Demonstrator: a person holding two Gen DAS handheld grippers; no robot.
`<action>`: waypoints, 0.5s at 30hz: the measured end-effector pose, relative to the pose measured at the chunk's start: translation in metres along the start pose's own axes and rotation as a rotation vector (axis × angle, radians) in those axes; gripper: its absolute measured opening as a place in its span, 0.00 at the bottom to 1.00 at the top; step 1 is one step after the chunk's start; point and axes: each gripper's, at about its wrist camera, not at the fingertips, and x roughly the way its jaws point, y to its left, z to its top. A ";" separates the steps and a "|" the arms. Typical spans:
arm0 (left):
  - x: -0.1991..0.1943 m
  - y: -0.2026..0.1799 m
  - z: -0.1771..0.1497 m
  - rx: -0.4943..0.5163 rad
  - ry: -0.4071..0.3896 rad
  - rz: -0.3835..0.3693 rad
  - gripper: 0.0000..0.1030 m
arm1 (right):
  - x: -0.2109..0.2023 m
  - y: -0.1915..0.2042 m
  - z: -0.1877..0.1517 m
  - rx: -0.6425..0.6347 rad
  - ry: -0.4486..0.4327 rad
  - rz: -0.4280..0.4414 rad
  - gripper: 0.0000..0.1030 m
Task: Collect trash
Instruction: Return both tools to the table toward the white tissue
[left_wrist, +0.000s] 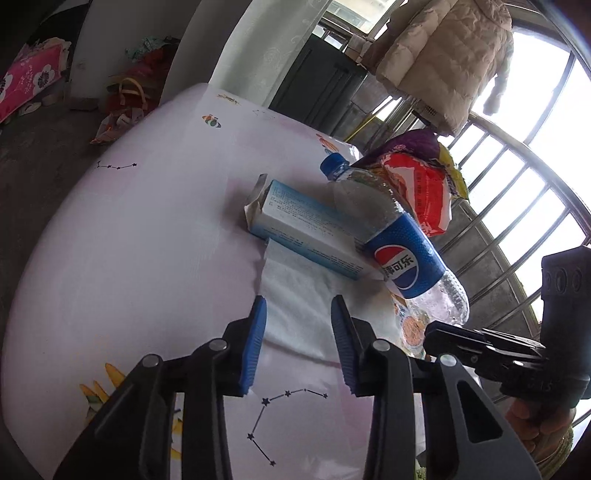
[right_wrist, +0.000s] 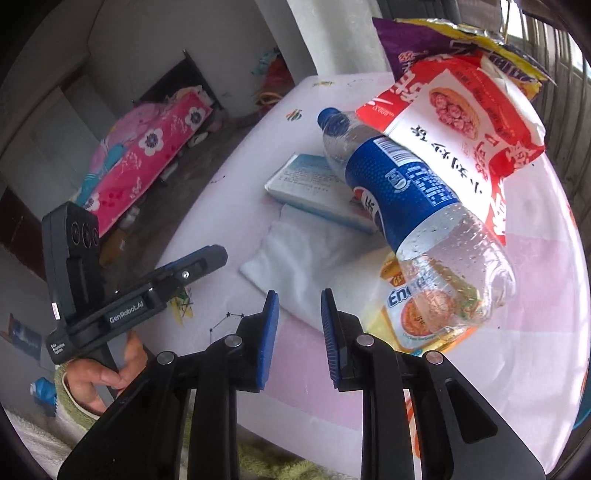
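Observation:
A pile of trash lies on the white patterned table (left_wrist: 129, 229). An empty Pepsi bottle (left_wrist: 402, 254) (right_wrist: 406, 192) leans over a blue-and-white carton (left_wrist: 295, 218) (right_wrist: 306, 181), a red-and-white snack bag (left_wrist: 421, 188) (right_wrist: 461, 122) and a yellow wrapper (right_wrist: 413, 317). A purple-and-yellow bag (right_wrist: 424, 40) sits behind them. A white tissue (left_wrist: 291, 273) (right_wrist: 295, 258) lies flat in front of the carton. My left gripper (left_wrist: 298, 301) hovers over the tissue's near edge, jaws apart, pads not pressing on it. My right gripper (right_wrist: 299, 295) stands at the tissue's near corner, jaws narrowly apart with nothing between them.
A bed with a pink floral quilt (right_wrist: 147, 158) stands across the floor. Bags (left_wrist: 125, 99) lie on the floor beyond the table's far edge. A padded jacket (left_wrist: 443, 55) hangs by the barred window (left_wrist: 517, 221). A hand (right_wrist: 99, 376) grips the left tool's handle.

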 end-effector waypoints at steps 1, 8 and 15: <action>0.006 0.002 0.002 0.007 0.005 0.014 0.34 | 0.002 0.000 0.001 0.006 0.006 -0.012 0.21; 0.041 -0.006 0.012 0.111 0.055 0.074 0.27 | 0.025 -0.002 0.011 0.008 0.042 -0.066 0.17; 0.051 -0.002 0.005 0.132 0.093 0.094 0.13 | 0.045 0.000 0.013 -0.011 0.102 -0.075 0.15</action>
